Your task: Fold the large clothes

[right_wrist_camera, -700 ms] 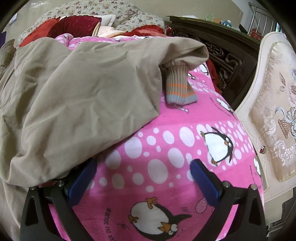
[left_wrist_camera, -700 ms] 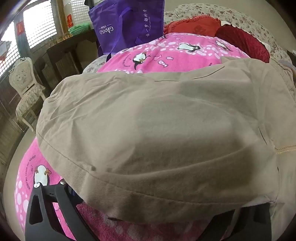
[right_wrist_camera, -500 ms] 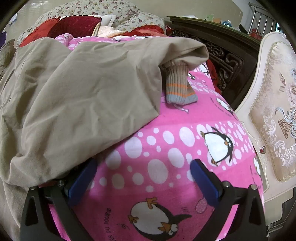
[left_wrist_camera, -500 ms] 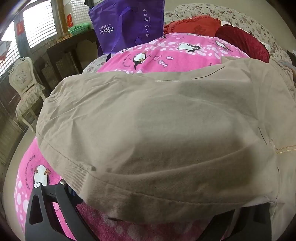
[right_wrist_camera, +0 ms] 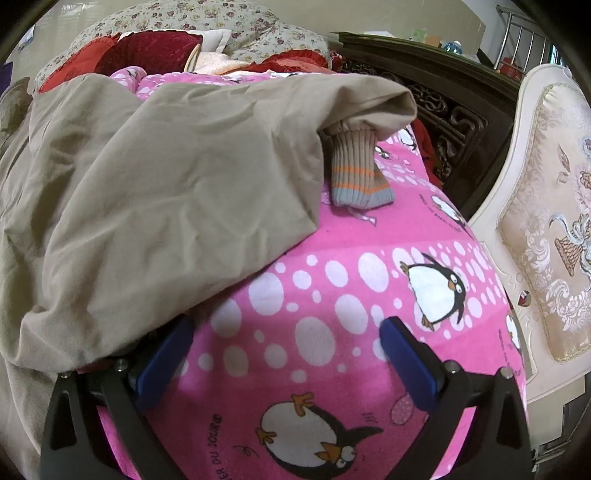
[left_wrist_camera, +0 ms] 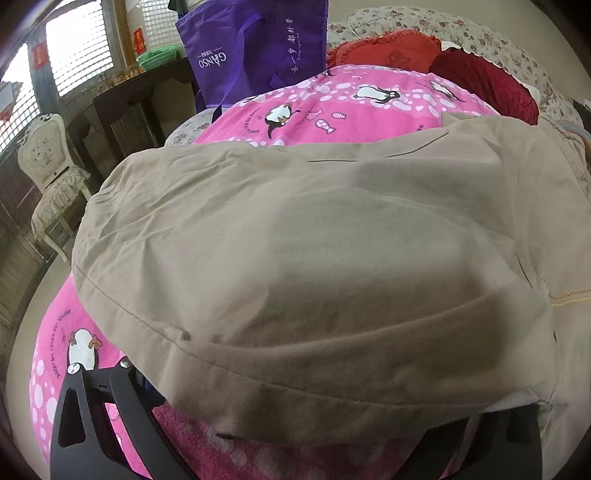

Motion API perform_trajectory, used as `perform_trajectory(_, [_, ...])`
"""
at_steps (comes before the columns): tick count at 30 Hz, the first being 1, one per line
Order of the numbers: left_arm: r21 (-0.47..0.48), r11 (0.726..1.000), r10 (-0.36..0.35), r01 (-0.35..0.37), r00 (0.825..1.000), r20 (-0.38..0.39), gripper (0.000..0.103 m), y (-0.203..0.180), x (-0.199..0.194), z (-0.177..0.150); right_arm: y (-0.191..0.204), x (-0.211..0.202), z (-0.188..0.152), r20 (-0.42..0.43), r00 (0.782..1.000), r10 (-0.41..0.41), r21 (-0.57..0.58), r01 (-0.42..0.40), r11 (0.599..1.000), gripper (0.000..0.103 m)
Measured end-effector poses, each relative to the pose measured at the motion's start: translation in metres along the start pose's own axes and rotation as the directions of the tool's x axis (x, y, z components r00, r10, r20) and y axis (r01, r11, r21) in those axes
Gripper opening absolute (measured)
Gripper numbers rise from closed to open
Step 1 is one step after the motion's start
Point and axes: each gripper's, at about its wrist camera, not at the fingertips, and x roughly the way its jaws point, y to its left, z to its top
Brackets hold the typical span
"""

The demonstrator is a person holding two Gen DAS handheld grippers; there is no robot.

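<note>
A large khaki garment [left_wrist_camera: 314, 240] lies spread over a pink penguin blanket [left_wrist_camera: 351, 96] on the bed and fills the left wrist view. Its hem drapes over the tips of my left gripper [left_wrist_camera: 325, 406], whose black fingers [left_wrist_camera: 110, 398] stand wide apart, open. In the right wrist view the same garment [right_wrist_camera: 166, 184] lies bunched at the left, with a ribbed grey cuff with orange stripes [right_wrist_camera: 354, 173] sticking out of its sleeve. My right gripper [right_wrist_camera: 284, 350] hangs open over the blanket [right_wrist_camera: 332, 295]. Its left blue pad [right_wrist_camera: 166, 354] sits at the garment's edge; nothing is between the pads.
A purple bag [left_wrist_camera: 258, 48] stands at the far side of the bed, with red cushions [left_wrist_camera: 480, 81] and a floral pillow [right_wrist_camera: 221, 22] at the head. A white chair [left_wrist_camera: 48, 173] is off to the left. An ornate chair [right_wrist_camera: 546, 221] and dark carved wood [right_wrist_camera: 443, 103] border the right.
</note>
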Motion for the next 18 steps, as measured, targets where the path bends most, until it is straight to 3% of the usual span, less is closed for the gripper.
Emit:
perform_trajectory(4, [0.021, 1.000, -0.017, 0.018, 0.999, -0.047, 0.092, 0.000, -0.004, 0.000, 0.000, 0.000, 0.000, 0.000, 1.000, 0.000, 0.000, 0.000, 1.000, 0.103])
perform_trajectory(6, [0.045, 0.997, -0.054, 0.058, 0.995, -0.083, 0.081, -0.001, -0.011, -0.001, 0.001, -0.001, 0.001, -0.001, 1.000, -0.009, -0.007, 0.009, 1.000, 0.103])
perform_trajectory(8, [0.064, 0.992, -0.105, 0.112, 0.989, -0.108, 0.072, -0.001, -0.022, -0.004, -0.007, -0.002, 0.002, -0.015, 1.000, 0.026, -0.006, -0.026, 1.000, 0.103])
perform_trajectory(11, [0.045, 0.980, -0.188, 0.194, 0.974, -0.124, 0.071, 0.005, -0.045, -0.011, -0.012, -0.014, -0.001, -0.059, 0.993, 0.106, -0.004, -0.106, 0.994, 0.103])
perform_trajectory(14, [0.024, 0.975, -0.218, 0.221, 0.973, -0.079, 0.071, 0.014, -0.072, -0.014, -0.038, -0.052, -0.006, -0.045, 0.988, 0.146, 0.022, -0.145, 0.989, 0.103])
perform_trajectory(18, [0.035, 0.971, -0.236, 0.237, 0.971, -0.018, 0.071, 0.020, -0.110, -0.015, -0.074, -0.126, -0.012, 0.005, 0.985, 0.172, -0.059, -0.172, 0.983, 0.103])
